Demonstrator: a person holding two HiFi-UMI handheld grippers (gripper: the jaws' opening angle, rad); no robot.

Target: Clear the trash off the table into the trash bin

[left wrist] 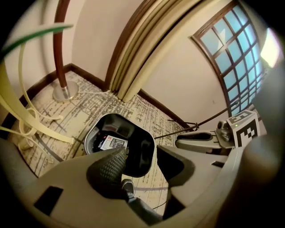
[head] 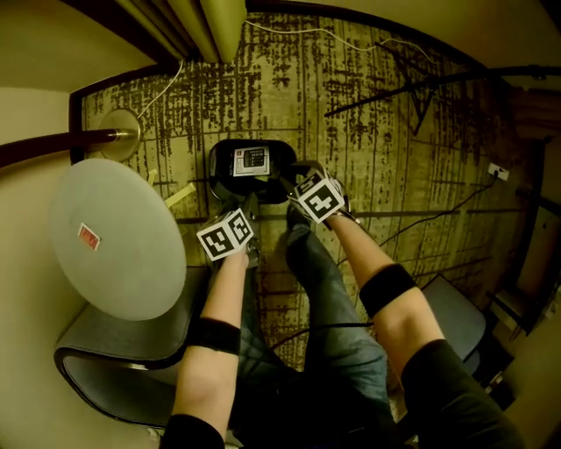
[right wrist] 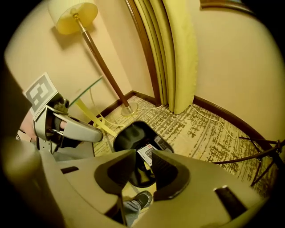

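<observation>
Nearest the person, a grey chair (head: 118, 351) is seen partly under a round pale table (head: 131, 272), on which a small red-and-white packet (head: 88, 236) is left; its print cannot be read. Beyond, over patterned carpet (head: 394, 140), the left gripper (left wrist: 141, 155) is held moderately apart and the right gripper (right wrist: 142, 161) narrowly apart, both empty, above a black trash bin (head: 216, 171). Inside it, a white wrapper (head: 251, 161) printed with a dark grid is lodged. Farthest, a lamp base (head: 118, 131) and a curtain (head: 210, 26) are seen.

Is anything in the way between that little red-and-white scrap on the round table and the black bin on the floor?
Nothing visible does. The scrap lies alone on the table; the bin stands open past its edge. The left gripper and right gripper hang over the bin, jaws apart and empty.
</observation>
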